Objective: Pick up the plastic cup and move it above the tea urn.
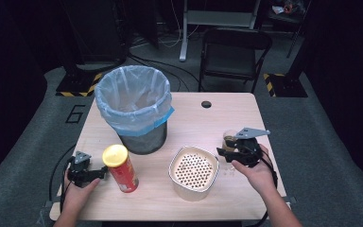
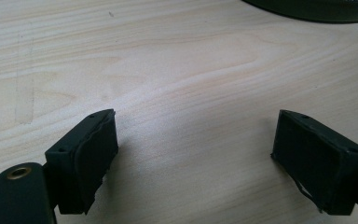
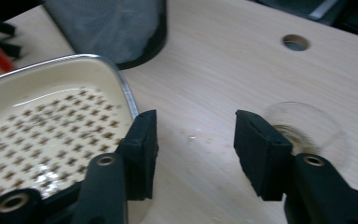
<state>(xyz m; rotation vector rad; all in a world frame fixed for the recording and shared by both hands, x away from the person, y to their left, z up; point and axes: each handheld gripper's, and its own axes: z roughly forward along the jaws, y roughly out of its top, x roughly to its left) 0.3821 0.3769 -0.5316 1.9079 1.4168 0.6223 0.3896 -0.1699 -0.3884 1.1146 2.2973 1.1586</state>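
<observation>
The right gripper (image 3: 193, 149), fingers parted and empty, is hovering between the perforated tray (image 3: 51, 126) and the clear cup (image 3: 307, 130) on the worktop (image 3: 223, 70); swinging sideways risks toppling the cup. The left gripper (image 2: 193, 158) is resting wide open.

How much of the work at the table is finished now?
Nothing looks binned yet: the can stands upright on the table beside the bin. Both grippers, left and right, are open and hold nothing. The dish and glass stand by the right one.

Red can (image 1: 123, 174) with yellow lid, cream dish (image 1: 194, 171) brown-dotted
</observation>
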